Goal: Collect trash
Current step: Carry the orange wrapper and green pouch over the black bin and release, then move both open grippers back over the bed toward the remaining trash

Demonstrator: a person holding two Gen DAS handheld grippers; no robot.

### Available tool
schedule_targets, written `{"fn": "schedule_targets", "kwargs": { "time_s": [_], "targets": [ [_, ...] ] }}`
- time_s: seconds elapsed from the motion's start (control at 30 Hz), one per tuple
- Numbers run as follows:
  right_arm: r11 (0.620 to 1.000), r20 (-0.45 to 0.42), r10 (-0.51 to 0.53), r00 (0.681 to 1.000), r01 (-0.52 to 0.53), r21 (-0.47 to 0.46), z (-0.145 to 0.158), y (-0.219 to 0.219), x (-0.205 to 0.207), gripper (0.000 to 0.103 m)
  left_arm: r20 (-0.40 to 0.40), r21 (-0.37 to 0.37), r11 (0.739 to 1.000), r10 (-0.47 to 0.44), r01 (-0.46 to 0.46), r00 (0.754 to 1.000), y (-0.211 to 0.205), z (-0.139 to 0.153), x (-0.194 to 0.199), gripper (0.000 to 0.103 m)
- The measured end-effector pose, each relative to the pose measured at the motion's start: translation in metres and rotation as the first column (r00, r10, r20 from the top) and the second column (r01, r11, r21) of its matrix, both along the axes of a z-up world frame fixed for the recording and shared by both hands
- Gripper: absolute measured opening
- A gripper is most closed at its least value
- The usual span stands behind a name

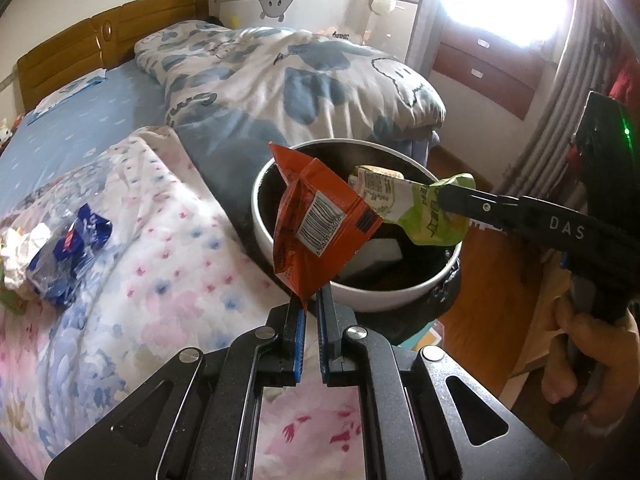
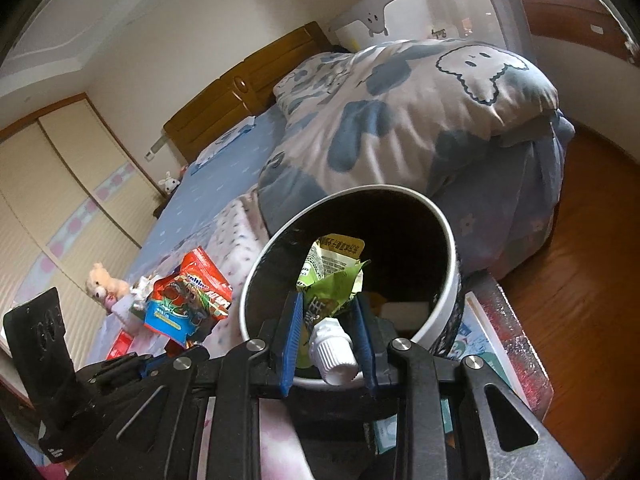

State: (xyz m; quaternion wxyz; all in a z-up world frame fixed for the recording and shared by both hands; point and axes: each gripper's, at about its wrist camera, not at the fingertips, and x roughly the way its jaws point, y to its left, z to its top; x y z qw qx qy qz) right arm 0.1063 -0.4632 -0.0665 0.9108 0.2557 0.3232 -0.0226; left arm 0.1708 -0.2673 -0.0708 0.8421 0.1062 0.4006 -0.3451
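My left gripper point(image 1: 311, 300) is shut on an orange snack wrapper point(image 1: 316, 220) and holds it over the near rim of a white trash bin point(image 1: 360, 296) with a dark liner. My right gripper point(image 1: 440, 196) reaches in from the right, shut on a green drink pouch point(image 1: 436, 212) over the bin. In the right wrist view the right gripper point(image 2: 328, 312) grips the green pouch point(image 2: 332, 280) with its white cap point(image 2: 334, 354) above the bin point(image 2: 450, 240). The orange wrapper point(image 2: 188, 300) shows at left. A white piece point(image 1: 378, 256) lies inside the bin.
A blue wrapper point(image 1: 70, 252) and crumpled white paper point(image 1: 20, 256) lie on the floral blanket point(image 1: 140, 240) at left. A folded blue-white duvet point(image 1: 300, 80) lies behind the bin. Wooden floor point(image 2: 580, 280) is at right. A teddy bear point(image 2: 104, 284) sits on the bed.
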Motion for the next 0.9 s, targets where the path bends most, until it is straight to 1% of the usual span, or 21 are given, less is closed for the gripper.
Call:
{"fn": "schedule_targets", "kwargs": {
  "time_s": [0.23, 0.37, 0.43, 0.53, 0.57, 0.6, 0.63, 0.7, 0.73, 0.77, 0.8, 0.9],
  "targets": [
    [1.000, -0.009, -0.019, 1.000, 0.019, 0.006, -0.004, -0.013, 0.010, 0.026, -0.037, 0.007, 1.000, -0.004, 0.004, 0.999, -0.014, -0.005, 0.012, 0.005],
    [1.000, -0.013, -0.023, 1.000, 0.024, 0.005, -0.005, -0.016, 0.013, 0.026, -0.042, 0.012, 1.000, -0.004, 0.004, 0.999, -0.020, -0.007, 0.016, 0.005],
    [1.000, -0.015, -0.026, 1.000, 0.026, 0.004, -0.005, -0.018, 0.015, 0.024, -0.048, 0.013, 1.000, -0.001, 0.002, 0.999, -0.023, -0.009, 0.018, 0.005],
    [1.000, -0.019, -0.025, 1.000, 0.025, 0.002, -0.006, -0.020, 0.018, 0.024, -0.063, 0.011, 1.000, 0.004, -0.003, 0.998, -0.025, -0.011, 0.020, 0.008],
    [1.000, -0.020, -0.026, 0.999, 0.026, -0.002, -0.006, -0.020, 0.018, 0.024, -0.066, 0.010, 1.000, 0.006, -0.006, 0.998, -0.025, -0.011, 0.021, 0.015],
    [1.000, -0.024, -0.025, 0.999, 0.025, -0.005, -0.006, -0.020, 0.019, 0.024, -0.071, 0.007, 1.000, 0.008, -0.007, 0.997, -0.025, -0.011, 0.021, 0.024],
    [1.000, -0.030, -0.024, 0.999, 0.024, -0.007, -0.007, -0.020, 0.021, 0.027, -0.070, 0.005, 1.000, 0.009, -0.009, 0.998, -0.025, -0.011, 0.021, 0.027],
    [1.000, -0.035, -0.030, 0.999, 0.029, -0.009, -0.007, -0.020, 0.022, 0.028, -0.063, 0.004, 1.000, 0.014, -0.014, 0.998, -0.023, -0.009, 0.019, 0.040],
    [1.000, -0.033, -0.031, 0.999, 0.030, -0.007, -0.007, -0.020, 0.021, 0.029, -0.058, 0.001, 1.000, 0.017, -0.017, 0.998, -0.021, -0.008, 0.017, 0.042],
    [0.999, -0.032, -0.033, 0.999, 0.033, -0.006, -0.006, -0.020, 0.021, 0.033, -0.055, -0.001, 1.000, 0.020, -0.021, 0.998, -0.019, -0.008, 0.016, 0.044],
    [0.999, -0.031, -0.035, 0.999, 0.035, -0.002, -0.006, -0.020, 0.020, 0.041, -0.055, -0.004, 1.000, 0.023, -0.024, 0.998, -0.017, -0.008, 0.015, 0.046],
    [0.999, -0.019, -0.033, 0.999, 0.033, 0.007, -0.004, -0.016, 0.018, 0.054, -0.068, -0.020, 0.999, 0.042, -0.044, 0.997, -0.004, -0.008, 0.012, 0.049]
  ]
}}
